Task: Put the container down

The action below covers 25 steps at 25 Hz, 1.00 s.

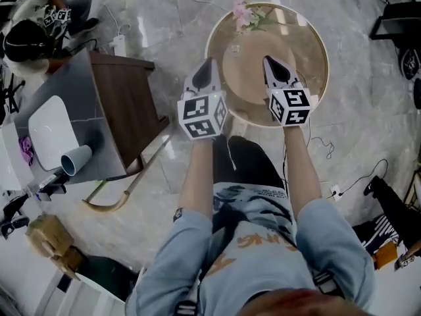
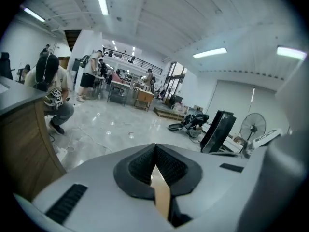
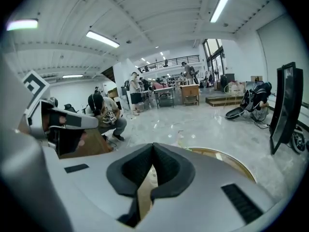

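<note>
In the head view my left gripper (image 1: 206,64) and right gripper (image 1: 269,62) are held side by side over the near part of a round glass table (image 1: 321,42) with a gold rim. Both are shut with nothing between the jaws. The left gripper view shows my left gripper (image 2: 154,147) with its dark pads meeting at the tip. In the right gripper view my right gripper (image 3: 153,146) is closed the same way, above the table's rim (image 3: 232,161). No container is in either gripper. A white tray-like container (image 1: 50,131) and a blue-grey cup (image 1: 76,159) lie on a grey side table (image 1: 84,84) to my left.
A small vase of pink flowers (image 1: 244,12) stands at the far edge of the round table. A crouching person (image 3: 106,114) is on the floor beyond the side table. Cables, a black fan (image 2: 253,125) and bags lie around the marble floor.
</note>
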Available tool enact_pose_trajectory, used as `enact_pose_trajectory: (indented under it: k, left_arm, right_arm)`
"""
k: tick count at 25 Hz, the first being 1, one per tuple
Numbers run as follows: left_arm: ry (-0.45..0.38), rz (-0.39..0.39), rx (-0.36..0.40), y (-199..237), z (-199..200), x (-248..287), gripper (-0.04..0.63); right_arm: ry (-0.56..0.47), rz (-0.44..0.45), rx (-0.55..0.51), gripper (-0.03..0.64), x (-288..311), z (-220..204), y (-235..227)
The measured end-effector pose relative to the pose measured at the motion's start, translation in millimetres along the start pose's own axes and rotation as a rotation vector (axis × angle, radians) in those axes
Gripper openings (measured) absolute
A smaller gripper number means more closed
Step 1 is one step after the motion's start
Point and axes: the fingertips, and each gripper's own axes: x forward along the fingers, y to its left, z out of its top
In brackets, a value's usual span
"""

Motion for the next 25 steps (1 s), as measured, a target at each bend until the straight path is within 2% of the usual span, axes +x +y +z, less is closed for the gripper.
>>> enact_pose_trajectory:
  k: [4,5,8,9,10,13,17,18,21,25]
  left_arm:
    - [-0.08,-0.05,-0.023,-35.9,57.0,-31.3,0.025]
    - [-0.109,-0.063,-0.056,-43.5,71.7,-40.1,0.025]
    - [-0.197,-0.099,-0.238,-60.6,109.4,-68.2,0.025]
    - [-0.216,-0.108,-0.253,-67.9,121.9,-74.3,0.025]
    - [-0.23,-0.116,-0.229,-77.2,134.0,-79.3,0.025]
    - [-0.26,-0.114,-0.075,-101.6,167.3,-92.0,0.025]
    - [-0.342,-0.057,0.17,-120.6,214.5,-106.3,0.025]
    - [-0.372,-0.038,0.209,-123.1,223.1,-111.4,0.025]
    - [-0.439,0.001,0.22,-115.3,241.6,-127.4,0.025]
    - [-0.462,0.01,0.227,-104.6,260.3,-134.2,0.025]
  right_arm:
    - [-0.1,-0.022,0.048,0.011,-53.1,64.2,-4.1]
    - [-0.133,-0.04,0.074,0.011,-66.1,79.8,-7.5]
    - [-0.237,-0.094,0.172,0.011,-99.8,122.6,-17.7]
    - [-0.264,-0.111,0.177,0.011,-107.7,138.4,-20.6]
    - [-0.288,-0.126,0.168,0.011,-115.8,154.3,-22.5]
    - [-0.355,-0.153,0.115,0.011,-144.0,195.8,-22.1]
    - [-0.398,-0.168,-0.048,0.011,-170.6,238.7,-19.9]
    - [-0.402,-0.171,-0.083,0.011,-178.6,245.1,-22.2]
    - [-0.425,-0.195,-0.104,0.011,-203.1,255.7,-34.2]
    - [-0.456,-0.215,-0.105,0.011,-208.2,275.2,-36.3]
